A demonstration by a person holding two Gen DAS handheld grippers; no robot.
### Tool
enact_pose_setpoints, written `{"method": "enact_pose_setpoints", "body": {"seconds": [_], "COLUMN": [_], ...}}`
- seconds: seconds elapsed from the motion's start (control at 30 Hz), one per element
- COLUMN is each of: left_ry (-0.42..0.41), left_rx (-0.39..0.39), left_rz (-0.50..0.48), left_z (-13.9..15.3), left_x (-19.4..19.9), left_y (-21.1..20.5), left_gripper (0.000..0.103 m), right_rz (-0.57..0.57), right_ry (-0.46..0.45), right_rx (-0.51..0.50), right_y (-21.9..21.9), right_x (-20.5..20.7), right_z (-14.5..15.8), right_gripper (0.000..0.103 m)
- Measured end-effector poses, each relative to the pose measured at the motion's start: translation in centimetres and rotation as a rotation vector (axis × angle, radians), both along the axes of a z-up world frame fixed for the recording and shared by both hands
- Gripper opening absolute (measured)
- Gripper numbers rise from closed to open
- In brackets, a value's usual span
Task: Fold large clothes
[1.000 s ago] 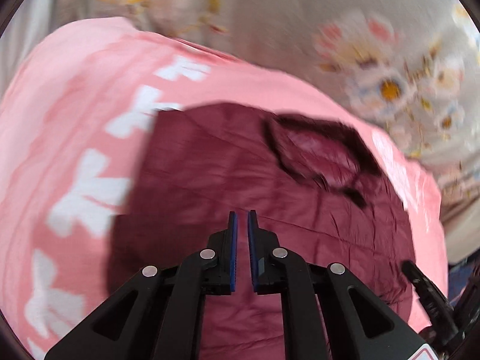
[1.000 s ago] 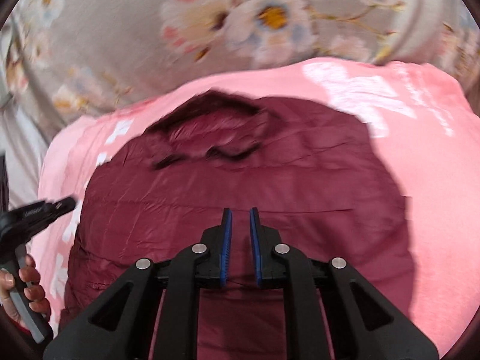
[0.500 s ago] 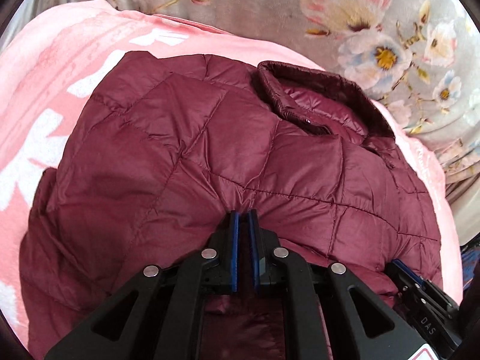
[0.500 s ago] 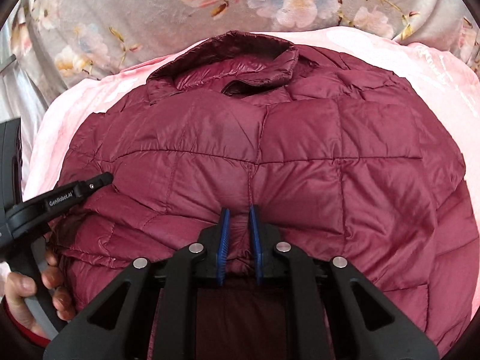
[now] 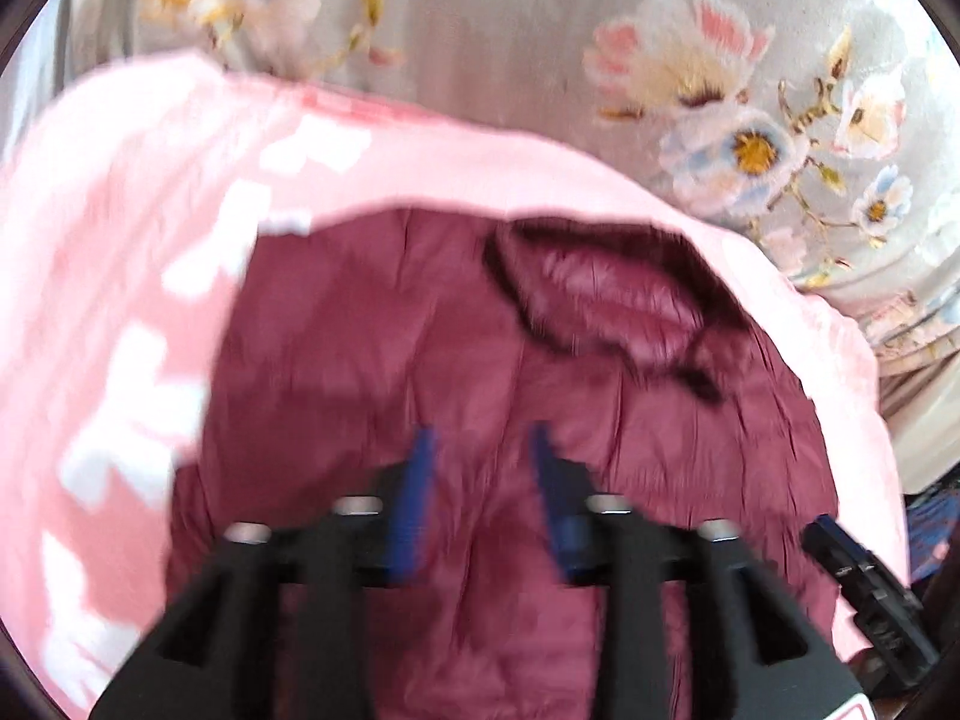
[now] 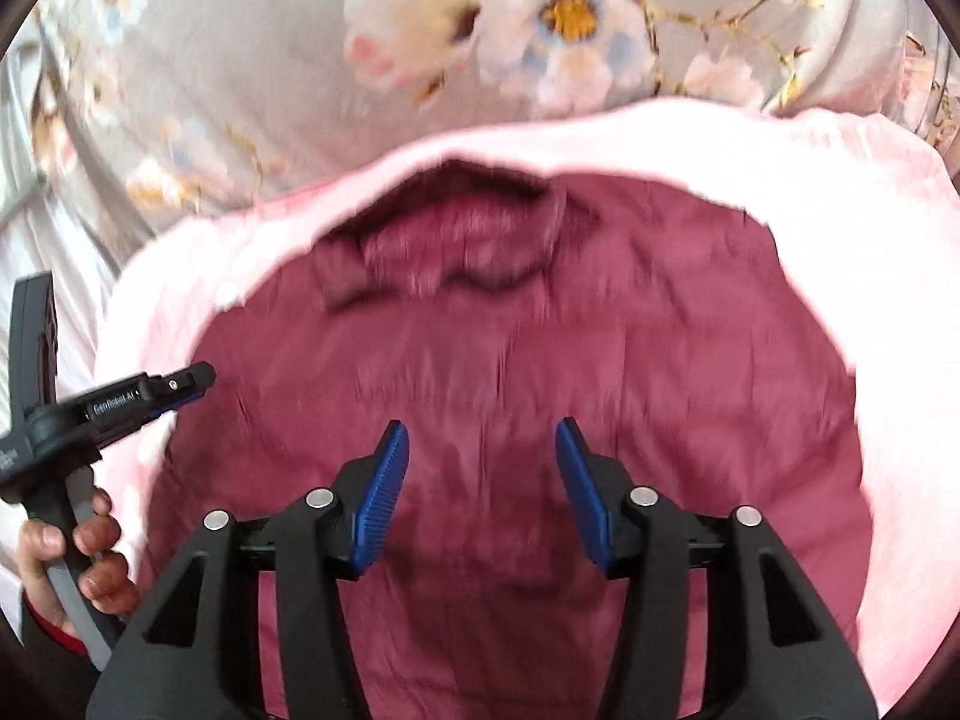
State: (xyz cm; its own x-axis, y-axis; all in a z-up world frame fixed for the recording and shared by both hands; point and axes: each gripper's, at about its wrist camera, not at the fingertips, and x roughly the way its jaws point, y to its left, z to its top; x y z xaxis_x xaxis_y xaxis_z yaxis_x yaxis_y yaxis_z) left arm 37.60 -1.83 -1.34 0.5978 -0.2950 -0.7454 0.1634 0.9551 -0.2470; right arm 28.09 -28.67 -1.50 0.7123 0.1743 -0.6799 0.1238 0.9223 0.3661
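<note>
A maroon quilted puffer jacket [image 5: 456, 372] lies folded on a pink blanket [image 5: 120, 252], collar [image 5: 606, 294] at the far side. It also shows in the right wrist view [image 6: 540, 360]. My left gripper [image 5: 480, 450] is open and empty above the jacket's near part; the view is blurred by motion. My right gripper [image 6: 482, 438] is open wide and empty above the jacket. The left gripper also shows at the left of the right wrist view [image 6: 186, 378], held by a hand [image 6: 78, 558]. The right gripper's tip shows at the lower right of the left wrist view [image 5: 864, 576].
The pink blanket [image 6: 900, 360] with white bow prints covers the bed under the jacket. A grey floral cover [image 6: 420, 48] lies beyond it, also in the left wrist view [image 5: 720, 90]. Dark clutter sits past the bed's right edge [image 5: 936, 516].
Both grippers were shut on the jacket's fabric half a second ago; now both are open, have let go and have pulled back from the jacket.
</note>
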Motion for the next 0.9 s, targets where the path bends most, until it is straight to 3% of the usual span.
{"method": "enact_pose_setpoints", "body": {"seconds": [0.03, 0.1, 0.37, 0.47, 0.57, 0.7, 0.73, 0.9], "left_ry": [-0.008, 0.008, 0.262, 0.292, 0.300, 0.317, 0.312, 0.263], "left_rx": [0.022, 0.043, -0.085, -0.098, -0.069, -0.028, -0.014, 0.018], "left_rz": [0.002, -0.008, 0.004, 0.013, 0.002, -0.015, -0.020, -0.055], "left_z": [0.4, 0.7, -3.1, -4.2, -4.9, -6.0, -6.4, -7.4], "left_x": [0.6, 2.8, 9.8, 10.8, 11.2, 11.5, 11.4, 10.9], "left_y": [-0.6, -2.3, -4.3, -4.6, -5.5, -6.1, -6.2, -6.2], "left_gripper": [0.064, 0.068, 0.068, 0.068, 0.062, 0.022, 0.015, 0.011], "right_rz": [-0.008, -0.032, -0.110, -0.138, -0.148, -0.125, -0.114, -0.078], "right_ry": [-0.004, -0.003, 0.063, 0.077, 0.111, 0.152, 0.156, 0.168], "right_rx": [0.042, 0.115, 0.336, 0.432, 0.509, 0.435, 0.382, 0.175], "right_y": [-0.6, -1.5, -4.2, -5.0, -5.3, -4.4, -4.1, -3.4], "right_x": [0.9, 2.7, 8.4, 9.6, 10.6, 11.5, 11.5, 10.7], "right_z": [0.3, 0.4, -2.4, -3.8, -5.4, -6.3, -6.3, -6.7], "right_gripper": [0.050, 0.050, 0.050, 0.049, 0.041, 0.012, 0.012, 0.009]}}
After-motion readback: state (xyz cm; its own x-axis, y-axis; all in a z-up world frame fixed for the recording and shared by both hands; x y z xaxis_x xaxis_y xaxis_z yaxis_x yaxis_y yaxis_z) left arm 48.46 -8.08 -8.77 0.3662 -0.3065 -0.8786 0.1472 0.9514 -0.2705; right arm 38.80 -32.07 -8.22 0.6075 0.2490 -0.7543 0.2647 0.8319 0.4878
